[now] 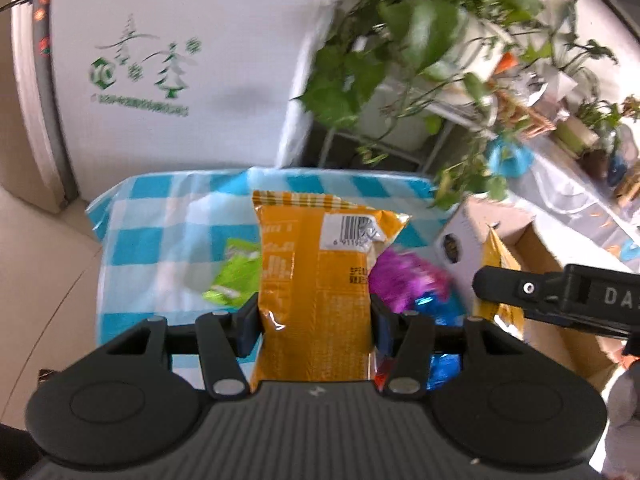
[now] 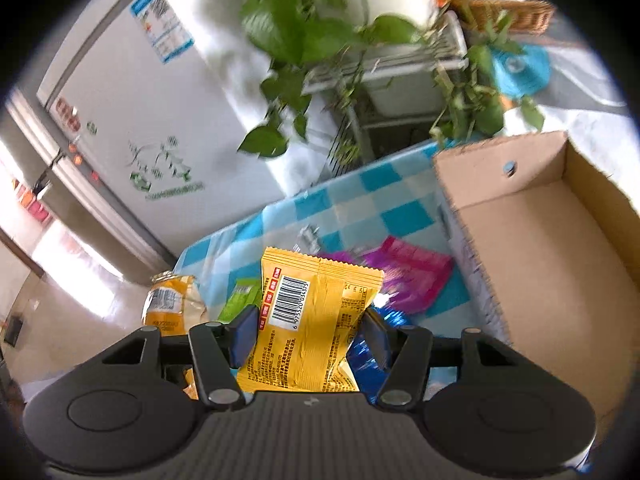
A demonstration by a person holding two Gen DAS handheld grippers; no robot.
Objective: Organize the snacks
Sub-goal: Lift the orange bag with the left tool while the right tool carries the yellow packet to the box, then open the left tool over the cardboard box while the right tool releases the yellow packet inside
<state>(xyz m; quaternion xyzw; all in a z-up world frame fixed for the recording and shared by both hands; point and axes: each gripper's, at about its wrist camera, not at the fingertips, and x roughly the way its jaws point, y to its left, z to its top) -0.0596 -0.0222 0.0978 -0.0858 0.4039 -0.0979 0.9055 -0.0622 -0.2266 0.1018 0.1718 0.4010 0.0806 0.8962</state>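
The left gripper point(image 1: 316, 312) is clamped on an orange bag point(image 1: 320, 280), lifted above the checked cloth point(image 1: 160, 208). The right gripper point(image 2: 308, 332) pinches a yellow packet point(image 2: 312, 320) the same way. The box point(image 2: 560, 280) stands open to the right of both — I judge each bag should travel over its near wall before release, one at a time, so the grippers do not collide.

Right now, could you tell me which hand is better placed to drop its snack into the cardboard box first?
Right. The right gripper holds its yellow packet beside the open cardboard box. The left gripper holds an orange bag farther from the box, with the right gripper between.
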